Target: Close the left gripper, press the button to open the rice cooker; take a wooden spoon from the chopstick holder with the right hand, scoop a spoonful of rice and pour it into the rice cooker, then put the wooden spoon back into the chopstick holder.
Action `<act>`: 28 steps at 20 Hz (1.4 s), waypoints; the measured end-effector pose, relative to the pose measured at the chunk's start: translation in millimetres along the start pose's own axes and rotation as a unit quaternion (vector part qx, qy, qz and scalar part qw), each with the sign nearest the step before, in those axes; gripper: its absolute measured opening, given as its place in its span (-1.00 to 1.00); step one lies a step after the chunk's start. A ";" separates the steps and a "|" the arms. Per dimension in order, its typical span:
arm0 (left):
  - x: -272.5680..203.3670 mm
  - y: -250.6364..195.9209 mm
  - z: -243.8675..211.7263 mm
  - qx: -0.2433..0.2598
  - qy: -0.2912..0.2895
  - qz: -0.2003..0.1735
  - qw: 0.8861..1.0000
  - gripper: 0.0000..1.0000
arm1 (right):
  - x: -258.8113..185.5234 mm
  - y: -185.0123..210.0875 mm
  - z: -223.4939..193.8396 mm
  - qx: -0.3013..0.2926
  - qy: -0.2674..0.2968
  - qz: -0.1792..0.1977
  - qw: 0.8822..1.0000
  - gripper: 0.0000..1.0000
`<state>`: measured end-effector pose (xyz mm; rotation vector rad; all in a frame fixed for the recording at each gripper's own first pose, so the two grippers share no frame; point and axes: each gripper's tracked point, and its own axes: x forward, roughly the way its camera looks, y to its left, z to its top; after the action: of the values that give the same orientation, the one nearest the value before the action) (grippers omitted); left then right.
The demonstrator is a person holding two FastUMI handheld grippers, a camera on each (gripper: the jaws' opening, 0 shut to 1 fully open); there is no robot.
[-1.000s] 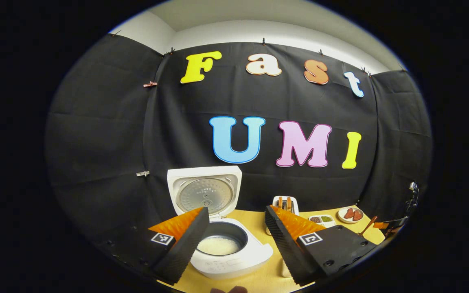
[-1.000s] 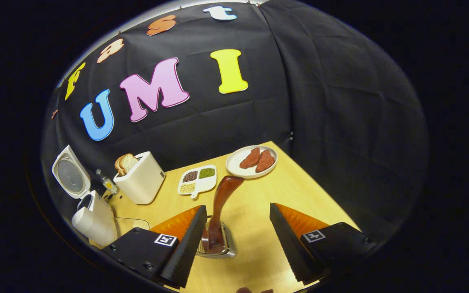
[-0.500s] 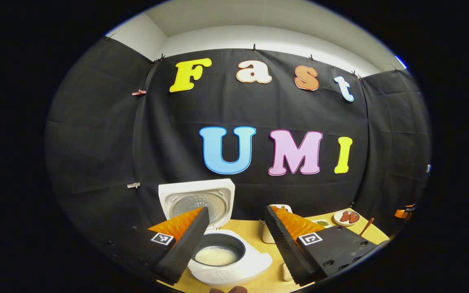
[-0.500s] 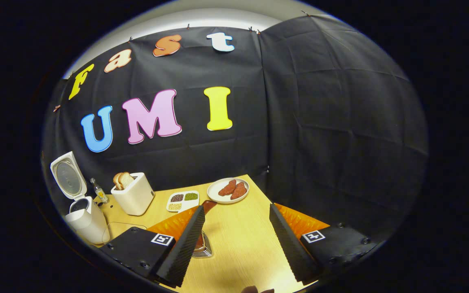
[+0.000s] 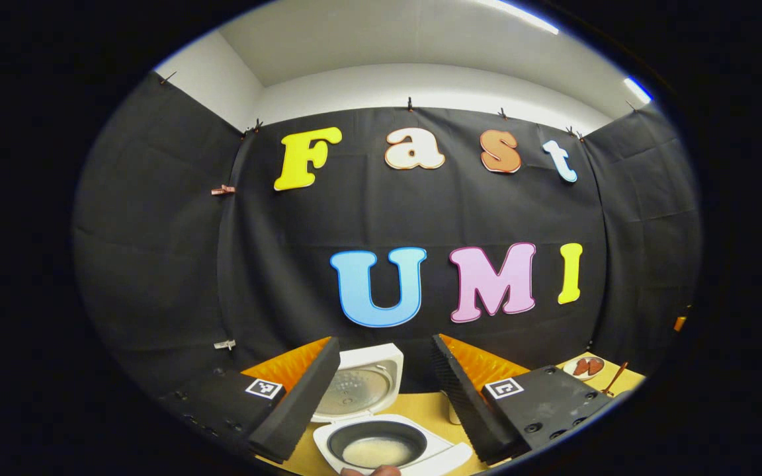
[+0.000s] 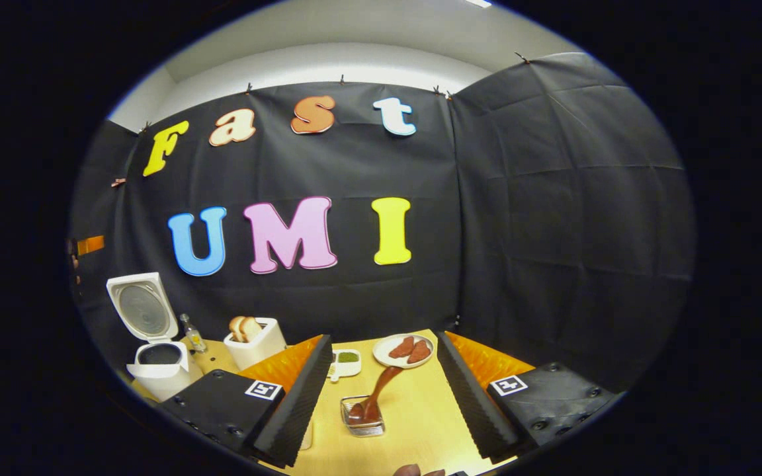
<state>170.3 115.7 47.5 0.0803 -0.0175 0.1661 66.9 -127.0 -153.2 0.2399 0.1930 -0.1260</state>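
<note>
The white rice cooker [image 5: 387,456] stands open with its lid [image 5: 362,389] raised, and rice lies in the dark inner pot [image 5: 376,451]. My left gripper [image 5: 385,340] hangs open above and in front of it, holding nothing. In the right gripper view the cooker [image 6: 156,370] sits at the far left. The wooden spoon [image 6: 380,394] leans in the metal chopstick holder [image 6: 362,423] on the table. My right gripper [image 6: 384,338] is open, and the spoon and holder sit between its fingers but farther off, untouched.
On the wooden table [image 6: 414,423] stand a white toaster [image 6: 256,344] with bread, a small bottle [image 6: 191,332], a divided dish of grains [image 6: 346,360] and a plate of meat [image 6: 404,350]. Black cloth walls close the back and right.
The right gripper has drawn back from the spoon, which stays leaning in the holder. Both views have tilted up and pulled away, so the cooker and table sit lower. Both grippers stay open.
</note>
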 end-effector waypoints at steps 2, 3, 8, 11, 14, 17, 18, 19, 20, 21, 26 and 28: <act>15.1 11.1 8.3 -0.004 -0.010 0.007 1.000 0.90 | -8.1 23.9 18.7 -0.006 -0.020 0.018 1.000 0.96; 23.3 16.5 12.5 -0.010 -0.014 0.012 1.000 0.90 | -12.8 34.9 25.5 -0.010 -0.027 0.027 0.999 0.96; 73.0 41.1 15.2 -0.046 -0.030 0.021 0.998 0.90 | -34.0 80.2 53.1 -0.022 -0.046 0.067 0.996 0.96; 105.2 63.2 -8.7 -0.087 -0.006 0.043 0.995 0.91 | -47.4 101.9 73.6 -0.033 -0.070 0.083 0.994 0.96; 133.1 72.9 -31.9 -0.113 0.013 0.057 0.992 0.91 | -57.8 113.1 83.0 -0.036 -0.081 0.088 0.992 0.95; 159.9 77.7 -60.5 -0.097 0.042 0.069 0.992 0.90 | -62.0 115.8 80.0 -0.043 -0.079 0.085 0.992 0.95; 167.9 78.5 -69.4 -0.092 0.053 0.071 0.992 0.90 | -62.3 114.9 77.9 -0.046 -0.076 0.081 0.993 1.00; 176.7 79.7 -78.5 -0.082 0.064 0.077 0.992 0.90 | -62.9 112.9 76.1 -0.049 -0.074 0.077 0.993 0.94; 184.5 81.4 -86.8 -0.071 0.075 0.083 0.991 0.90 | -63.0 110.8 73.5 -0.052 -0.071 0.074 0.993 1.00; 191.3 80.7 -93.6 -0.064 0.085 0.087 0.990 0.90 | -62.9 107.0 71.6 -0.054 -0.069 0.069 0.994 0.94; 213.3 72.4 -124.8 -0.027 0.132 0.097 0.986 0.90 | -60.5 90.0 68.6 -0.044 -0.060 0.049 0.996 0.94; 215.5 72.9 -138.0 -0.017 0.157 0.107 0.982 0.90 | -59.4 82.7 70.3 -0.040 -0.062 0.044 0.996 0.86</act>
<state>372.2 234.0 -79.2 0.0180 0.2866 0.3920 33.4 -58.8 -55.6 0.1605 0.0646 -0.0455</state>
